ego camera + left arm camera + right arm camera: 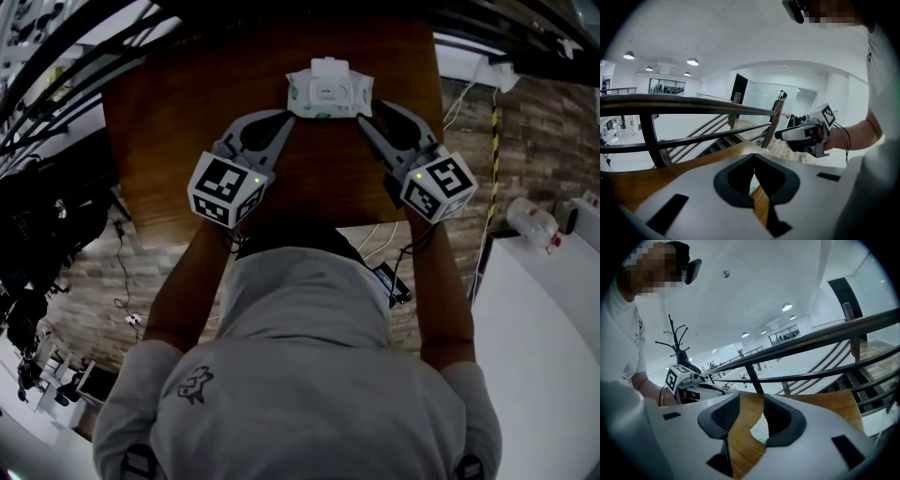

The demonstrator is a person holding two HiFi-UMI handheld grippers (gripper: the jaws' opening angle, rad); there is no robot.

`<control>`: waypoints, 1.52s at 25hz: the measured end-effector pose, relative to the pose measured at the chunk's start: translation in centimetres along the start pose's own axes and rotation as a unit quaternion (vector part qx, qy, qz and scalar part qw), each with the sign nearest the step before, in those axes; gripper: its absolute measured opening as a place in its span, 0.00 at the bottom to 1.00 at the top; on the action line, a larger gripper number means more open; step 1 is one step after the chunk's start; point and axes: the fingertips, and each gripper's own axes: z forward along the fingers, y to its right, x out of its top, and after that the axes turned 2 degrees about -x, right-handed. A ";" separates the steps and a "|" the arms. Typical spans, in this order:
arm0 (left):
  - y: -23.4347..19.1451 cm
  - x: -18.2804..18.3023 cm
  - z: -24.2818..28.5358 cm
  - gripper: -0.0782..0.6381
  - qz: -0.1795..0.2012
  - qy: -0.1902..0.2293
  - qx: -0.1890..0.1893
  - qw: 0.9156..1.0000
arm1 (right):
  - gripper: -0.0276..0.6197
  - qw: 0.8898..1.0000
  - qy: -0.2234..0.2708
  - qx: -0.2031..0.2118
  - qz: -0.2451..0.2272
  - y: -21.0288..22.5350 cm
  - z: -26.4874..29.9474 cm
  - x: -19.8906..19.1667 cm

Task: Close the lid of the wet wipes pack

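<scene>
left gripper [753, 158] closed — right gripper [751, 401] parted, empty

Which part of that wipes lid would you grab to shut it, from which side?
Probably the free far edge of the lid, from the far side: it lies flipped open away from the person, hinged on the pack, so pulling nearer folds it shut.

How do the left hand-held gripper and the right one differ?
The left grey hand-held gripper has jaws together; the right grey hand-held gripper has jaws apart. The left is by the left end of the white wet wipes pack, the right by its right end. Both hold nothing.
</scene>
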 end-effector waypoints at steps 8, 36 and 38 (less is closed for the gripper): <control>-2.1 -1.2 2.8 0.13 -0.003 -0.020 -0.008 1.000 | 0.32 0.999 -0.030 0.014 0.036 2.7 3.0 -2.3; -7.8 -9.6 10.5 0.13 -0.053 -0.124 -0.021 0.991 | 0.37 0.978 -0.159 0.059 0.121 12.1 11.1 -8.5; -8.1 -10.3 10.9 0.13 -0.053 -0.131 -0.021 0.990 | 0.37 0.973 -0.180 0.067 0.126 12.5 11.8 -9.2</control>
